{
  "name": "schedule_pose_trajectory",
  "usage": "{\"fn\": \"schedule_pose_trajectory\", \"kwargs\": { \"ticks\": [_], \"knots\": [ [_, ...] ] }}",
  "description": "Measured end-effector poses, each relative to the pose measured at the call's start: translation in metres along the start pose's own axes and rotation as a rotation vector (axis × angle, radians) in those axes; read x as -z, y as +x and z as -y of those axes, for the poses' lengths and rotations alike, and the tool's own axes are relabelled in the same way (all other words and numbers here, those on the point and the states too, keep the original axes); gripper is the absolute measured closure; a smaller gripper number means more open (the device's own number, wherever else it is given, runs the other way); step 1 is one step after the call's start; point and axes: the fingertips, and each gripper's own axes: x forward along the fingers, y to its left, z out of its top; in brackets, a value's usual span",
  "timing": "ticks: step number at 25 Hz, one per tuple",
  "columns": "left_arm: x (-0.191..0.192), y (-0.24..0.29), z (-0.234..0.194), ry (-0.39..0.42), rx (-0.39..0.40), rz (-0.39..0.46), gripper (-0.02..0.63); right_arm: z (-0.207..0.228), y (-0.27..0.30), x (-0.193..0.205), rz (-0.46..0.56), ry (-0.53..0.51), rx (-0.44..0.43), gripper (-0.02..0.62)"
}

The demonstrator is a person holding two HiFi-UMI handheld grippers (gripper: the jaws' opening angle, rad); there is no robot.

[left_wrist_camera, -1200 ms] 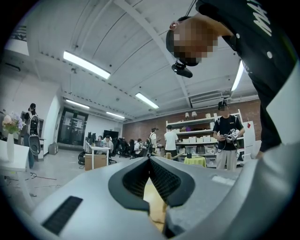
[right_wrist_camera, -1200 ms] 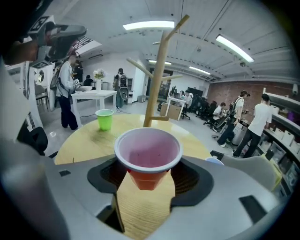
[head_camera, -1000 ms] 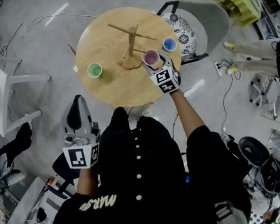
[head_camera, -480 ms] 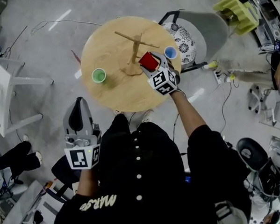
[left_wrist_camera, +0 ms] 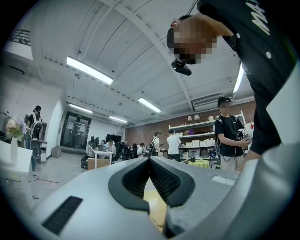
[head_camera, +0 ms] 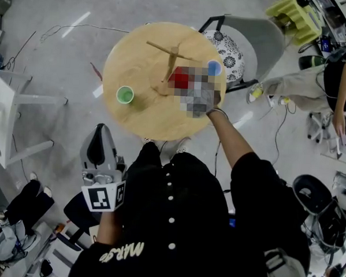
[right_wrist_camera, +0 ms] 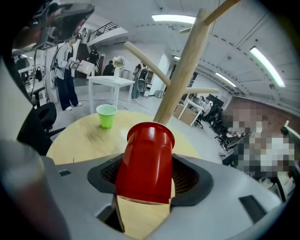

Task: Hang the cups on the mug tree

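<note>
On the round wooden table (head_camera: 139,119) stands a wooden mug tree (head_camera: 170,62). My right gripper (head_camera: 187,86), mostly under a blurred patch, is shut on a red cup (head_camera: 179,77) just right of the tree's trunk. In the right gripper view the red cup (right_wrist_camera: 146,161) lies between the jaws of my right gripper (right_wrist_camera: 146,174), its closed end towards the trunk (right_wrist_camera: 183,70). A green cup (head_camera: 125,94) stands at the table's left, a blue cup (head_camera: 214,67) at its right edge. My left gripper (head_camera: 101,177) hangs by the person's side, shut and empty.
A grey chair (head_camera: 254,29) with a patterned cushion stands behind the table on the right. A white table (head_camera: 3,114) is at the left. Cables cross the floor, and other people are at the frame's edges. The tree's pegs (right_wrist_camera: 145,56) are bare.
The red cup has tipped from mouth-up onto its side and come closer to the tree's trunk. The left gripper has stayed by the person's side.
</note>
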Motion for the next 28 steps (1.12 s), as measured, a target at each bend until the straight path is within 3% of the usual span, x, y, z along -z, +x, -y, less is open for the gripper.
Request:
{"fn": "schedule_pose_trajectory", "kwargs": {
  "ticks": [12, 19, 28],
  "knots": [
    [0.005, 0.008, 0.002, -0.003, 0.006, -0.018, 0.609, 0.01, 0.013, 0.016, -0.08, -0.1, -0.012, 0.301],
    [0.004, 0.012, 0.009, 0.001, 0.014, -0.003, 0.609, 0.008, 0.007, 0.018, -0.033, -0.009, -0.026, 0.224],
    [-0.004, 0.023, 0.024, 0.018, 0.034, 0.014, 0.609, 0.033, -0.048, 0.004, 0.128, 0.192, 0.027, 0.206]
  ]
}}
